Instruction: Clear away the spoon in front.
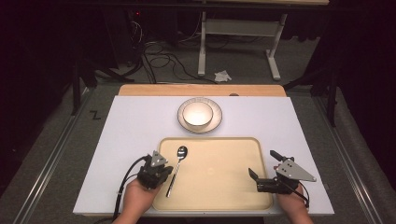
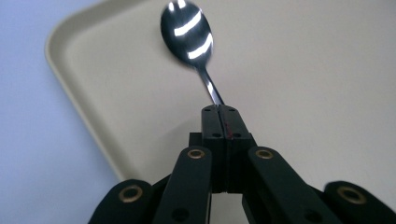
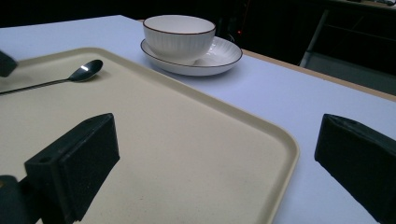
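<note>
Left gripper view: spoon (image 2: 188, 35) handle clamped between closed jaws, bowl beyond.

The shiny metal spoon (image 1: 176, 169) is over the tray's left part, handle toward 6 o'clock, bowl toward 12 o'clock.

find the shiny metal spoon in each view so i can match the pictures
High view: the shiny metal spoon lies lower left of centre, over the left part of the beige plastic tray, beside the left claw.
Left gripper view: top centre, bowl up, handle pinched between the shut jaws.
Right gripper view: far left, upper third, bowl pointing right.
Shared landmark: the tray's raised rim.
</note>
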A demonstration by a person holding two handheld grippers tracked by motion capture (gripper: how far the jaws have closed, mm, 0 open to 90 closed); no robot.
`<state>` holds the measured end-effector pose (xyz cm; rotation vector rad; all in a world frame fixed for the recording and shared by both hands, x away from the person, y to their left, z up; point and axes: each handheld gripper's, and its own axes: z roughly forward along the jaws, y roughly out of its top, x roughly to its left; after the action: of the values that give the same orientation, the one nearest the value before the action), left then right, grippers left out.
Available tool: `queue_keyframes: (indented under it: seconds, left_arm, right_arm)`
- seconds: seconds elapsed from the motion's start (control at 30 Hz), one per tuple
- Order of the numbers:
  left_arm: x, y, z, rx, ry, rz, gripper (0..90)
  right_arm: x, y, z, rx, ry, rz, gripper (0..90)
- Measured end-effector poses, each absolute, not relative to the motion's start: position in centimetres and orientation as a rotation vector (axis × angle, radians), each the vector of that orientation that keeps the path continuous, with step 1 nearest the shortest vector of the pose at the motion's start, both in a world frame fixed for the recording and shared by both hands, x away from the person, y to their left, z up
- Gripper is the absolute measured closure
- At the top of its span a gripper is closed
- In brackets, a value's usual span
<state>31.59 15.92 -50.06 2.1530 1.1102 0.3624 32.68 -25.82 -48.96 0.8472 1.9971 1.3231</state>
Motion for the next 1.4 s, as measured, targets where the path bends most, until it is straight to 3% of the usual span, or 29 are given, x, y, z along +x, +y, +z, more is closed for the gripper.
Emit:
queue_keyframes:
  seconds: [0.33, 1.4]
  left_arm:
    - [30.2, 17.1, -50.7, 2.145, 1.130, 0.317, 90.0]
    - [29.5, 14.0, -51.1, 2.207, 1.004, 0.253, 90.0]
  right_arm:
    - [32.7, -25.5, -48.9, 0.859, 1.995, 1.322, 0.4]
    - [32.8, -25.0, -49.2, 0.849, 2.014, 1.318, 0.4]
